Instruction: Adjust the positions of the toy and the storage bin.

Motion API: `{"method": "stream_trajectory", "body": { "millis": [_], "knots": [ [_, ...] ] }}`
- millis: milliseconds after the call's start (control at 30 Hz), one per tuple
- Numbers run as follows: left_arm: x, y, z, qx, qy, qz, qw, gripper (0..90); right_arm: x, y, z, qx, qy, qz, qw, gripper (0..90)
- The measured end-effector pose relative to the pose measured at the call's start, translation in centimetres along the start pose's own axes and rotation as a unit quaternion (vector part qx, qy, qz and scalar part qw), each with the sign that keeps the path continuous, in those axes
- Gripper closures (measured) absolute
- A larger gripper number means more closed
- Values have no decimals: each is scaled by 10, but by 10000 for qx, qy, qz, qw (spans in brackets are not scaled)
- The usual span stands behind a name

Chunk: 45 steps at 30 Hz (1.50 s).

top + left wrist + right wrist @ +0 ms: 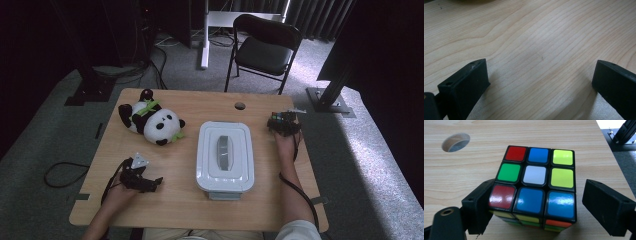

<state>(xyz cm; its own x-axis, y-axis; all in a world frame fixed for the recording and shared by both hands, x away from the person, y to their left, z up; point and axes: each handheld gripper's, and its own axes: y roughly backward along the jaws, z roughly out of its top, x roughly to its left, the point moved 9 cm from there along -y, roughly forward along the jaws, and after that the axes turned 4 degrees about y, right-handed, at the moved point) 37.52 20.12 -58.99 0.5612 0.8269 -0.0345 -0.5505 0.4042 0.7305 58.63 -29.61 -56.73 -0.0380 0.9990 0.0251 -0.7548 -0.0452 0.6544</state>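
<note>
Right gripper fingers open, straddling cube

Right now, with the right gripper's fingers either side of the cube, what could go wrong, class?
1. The right gripper is open: its left finger touches the Rubik's cube, the right one stands off, so closing may push the cube sideways.
2. The cube sits near the table edge and could slide off.
3. The storage box is lidded; nothing can go in yet.

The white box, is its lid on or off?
On. The lid sits flat over the white box, covering its top.
</note>
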Motion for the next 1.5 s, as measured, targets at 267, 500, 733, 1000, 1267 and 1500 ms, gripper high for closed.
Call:
{"method": "stream_trajectory", "body": {
  "millis": [267,500,733,1000,1267,1500],
  "knots": [
    [0,1,-1,-5,89,86,9999,13,2,-2,0,13,94,29,10000,316],
    [-1,1,-1,-18,134,128,9998,13,0,2,0,27,258,-79,9996,336],
    [-1,1,-1,-21,150,141,9998,13,2,15,-4,-60,315,27,9995,336],
    [-1,0,-1,-21,144,134,9998,13,9,48,-19,-231,690,166,9972,336],
    [-1,0,-1,-19,144,134,9998,13,12,74,-41,-277,1021,188,9942,336],
    [-1,0,-1,-20,126,121,9998,13,15,95,-56,-338,1097,315,9929,336]
  ]
}}
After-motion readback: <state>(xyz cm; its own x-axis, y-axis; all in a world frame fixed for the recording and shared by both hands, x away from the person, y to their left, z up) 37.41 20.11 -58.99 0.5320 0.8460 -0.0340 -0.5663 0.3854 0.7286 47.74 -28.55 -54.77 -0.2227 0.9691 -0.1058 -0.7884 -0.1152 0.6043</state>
